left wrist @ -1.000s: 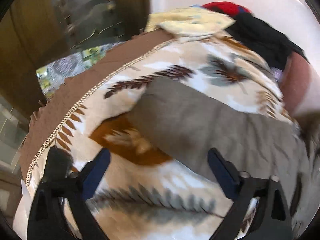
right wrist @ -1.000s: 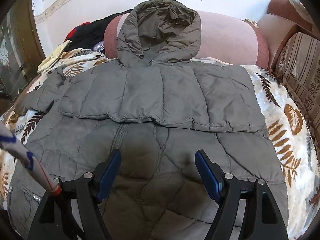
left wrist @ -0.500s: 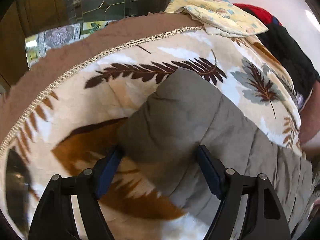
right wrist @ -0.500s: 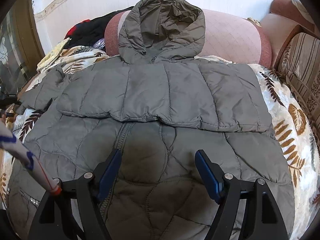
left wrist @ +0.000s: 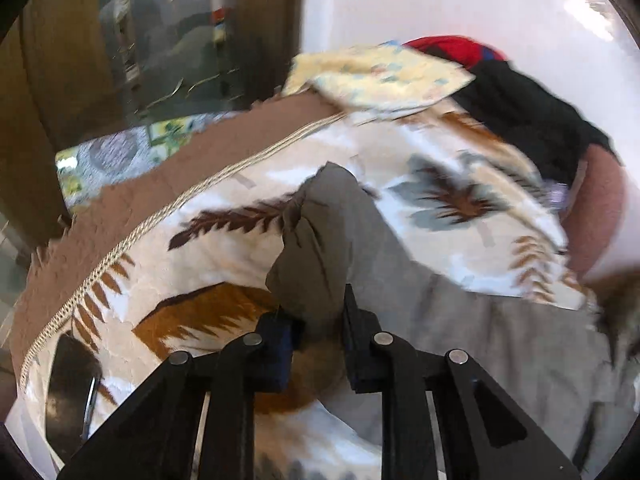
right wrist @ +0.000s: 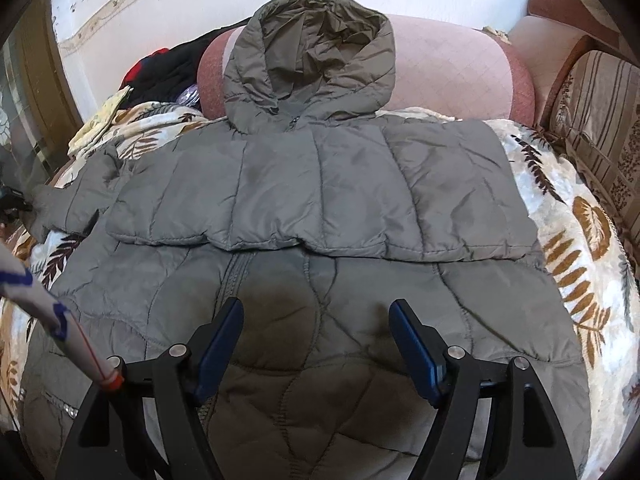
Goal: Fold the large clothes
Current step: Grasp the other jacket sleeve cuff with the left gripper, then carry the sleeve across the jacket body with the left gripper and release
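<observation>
Left gripper (left wrist: 320, 320): clenched on the jacket sleeve (left wrist: 320, 240) (cuff bunched between the fingers).
Right gripper (right wrist: 316, 344): released, fingers apart above the grey hooded jacket (right wrist: 312, 192).

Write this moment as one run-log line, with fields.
step: fold sleeve | left gripper: shut on sleeve | right gripper: open above jacket
</observation>
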Tool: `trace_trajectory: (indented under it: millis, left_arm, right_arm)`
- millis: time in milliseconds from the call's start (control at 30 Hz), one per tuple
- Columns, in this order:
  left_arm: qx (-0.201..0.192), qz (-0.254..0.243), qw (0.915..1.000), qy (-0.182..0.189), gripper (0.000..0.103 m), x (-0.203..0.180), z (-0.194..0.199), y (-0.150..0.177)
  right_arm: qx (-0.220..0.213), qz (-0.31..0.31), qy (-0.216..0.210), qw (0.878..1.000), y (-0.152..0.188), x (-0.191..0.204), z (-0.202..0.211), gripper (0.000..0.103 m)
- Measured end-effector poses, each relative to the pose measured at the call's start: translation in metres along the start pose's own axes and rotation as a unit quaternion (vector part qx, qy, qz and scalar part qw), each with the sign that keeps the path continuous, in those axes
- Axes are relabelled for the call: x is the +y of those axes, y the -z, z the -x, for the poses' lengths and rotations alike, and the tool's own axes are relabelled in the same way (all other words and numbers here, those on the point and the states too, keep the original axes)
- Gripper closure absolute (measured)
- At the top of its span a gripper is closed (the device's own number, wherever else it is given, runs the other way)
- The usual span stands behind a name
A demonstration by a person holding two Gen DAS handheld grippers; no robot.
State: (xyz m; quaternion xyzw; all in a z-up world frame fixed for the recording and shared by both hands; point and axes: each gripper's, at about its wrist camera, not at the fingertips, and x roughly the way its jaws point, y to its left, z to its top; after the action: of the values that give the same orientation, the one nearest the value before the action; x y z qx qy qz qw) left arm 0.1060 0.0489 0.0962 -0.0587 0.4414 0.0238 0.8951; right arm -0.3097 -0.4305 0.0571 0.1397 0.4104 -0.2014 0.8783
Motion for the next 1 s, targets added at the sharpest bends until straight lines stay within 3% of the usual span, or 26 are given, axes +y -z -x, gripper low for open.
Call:
trace_trajectory:
  millis: [167, 400, 733, 1000]
  left_arm:
    - [-0.022, -0.031, 0.9981, 0.048, 0.084, -0.04, 0.065, -0.006]
    - [-0.049, -0.107, 0.9869, 0.11, 0.085, -0.122, 0.162, 0.015]
    - [-0.053, -0.21, 0.9542, 0.206, 0.085, -0.258, 0.257, 0.091]
    - [-0.016, -0.26, 0.9287, 0.263, 0.085, -0.345, 0.278, 0.163]
  right_arm:
    - [-0.006, -0.001, 0.011, 1.0, -0.001, -0.004, 0.003, 0.025]
    - [-0.018, -0.015, 0.023, 0.999, -0.004, -0.013, 0.012, 0.025]
    - [-0.035, -0.05, 0.04, 0.997, -0.008, -0.043, 0.027, 0.025]
    - [-0.042, -0.078, 0.053, 0.995, -0.009, -0.068, 0.035, 0.026]
